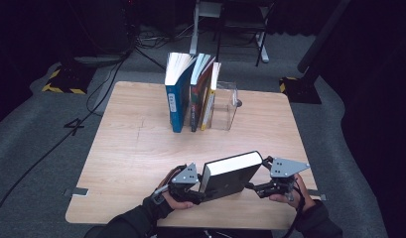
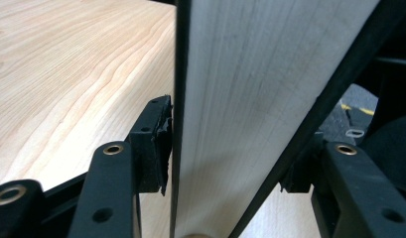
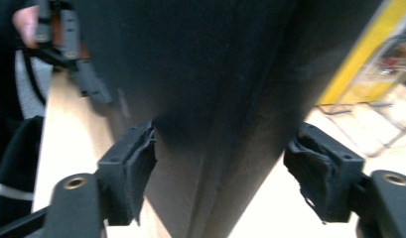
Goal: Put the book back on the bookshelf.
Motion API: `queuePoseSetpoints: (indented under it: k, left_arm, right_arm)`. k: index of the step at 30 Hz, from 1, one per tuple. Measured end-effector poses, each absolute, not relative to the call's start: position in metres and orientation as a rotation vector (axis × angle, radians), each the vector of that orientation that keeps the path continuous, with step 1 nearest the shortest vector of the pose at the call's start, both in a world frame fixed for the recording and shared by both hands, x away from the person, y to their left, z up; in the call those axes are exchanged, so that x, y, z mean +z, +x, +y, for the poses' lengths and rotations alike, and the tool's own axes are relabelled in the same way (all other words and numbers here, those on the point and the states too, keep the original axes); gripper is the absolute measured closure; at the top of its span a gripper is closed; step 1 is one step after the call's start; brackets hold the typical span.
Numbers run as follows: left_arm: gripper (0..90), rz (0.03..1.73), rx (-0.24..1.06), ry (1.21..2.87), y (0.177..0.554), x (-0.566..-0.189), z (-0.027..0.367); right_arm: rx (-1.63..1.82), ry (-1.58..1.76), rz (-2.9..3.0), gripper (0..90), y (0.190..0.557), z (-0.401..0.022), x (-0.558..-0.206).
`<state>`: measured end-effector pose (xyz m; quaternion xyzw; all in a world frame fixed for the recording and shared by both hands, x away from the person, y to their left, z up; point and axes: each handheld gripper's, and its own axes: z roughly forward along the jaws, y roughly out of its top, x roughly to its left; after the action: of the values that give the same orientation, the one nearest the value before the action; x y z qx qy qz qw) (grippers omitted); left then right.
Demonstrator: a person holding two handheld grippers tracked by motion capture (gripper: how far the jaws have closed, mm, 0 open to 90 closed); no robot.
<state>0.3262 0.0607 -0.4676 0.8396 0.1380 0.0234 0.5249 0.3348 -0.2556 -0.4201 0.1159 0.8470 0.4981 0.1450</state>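
On the wooden surface (image 1: 136, 148), the left claw (image 1: 193, 191) clamps the black book (image 1: 230, 174) while the right claw (image 1: 262, 188) straddles it unclenched; transfer to the far book row (image 1: 193, 94) remains.

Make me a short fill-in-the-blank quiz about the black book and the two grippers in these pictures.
1. The left gripper is clamped across the black book's ____ page edge.
2. At the table's far side, ____ books stand upright beside a clear holder.
3. The right gripper's jaws stand ____, pads off the cover.

Missing words: white; three; open
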Motion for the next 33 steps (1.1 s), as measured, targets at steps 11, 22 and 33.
queuePoseSetpoints:
  k: [11,22,33]
  left_arm:
    - [40.8,0.35,0.201,2.054,0.337,-0.464,0.074]
    - [37.4,0.356,0.259,2.132,0.34,-0.471,0.073]
    - [34.1,0.454,0.345,2.101,0.353,-0.472,0.065]
  right_arm:
    - [1.456,0.277,2.453,40.6,0.33,-0.252,-0.416]
    - [1.446,0.264,2.424,41.2,0.32,-0.241,-0.4]
    - [1.302,0.318,2.43,41.3,0.313,-0.217,-0.377]
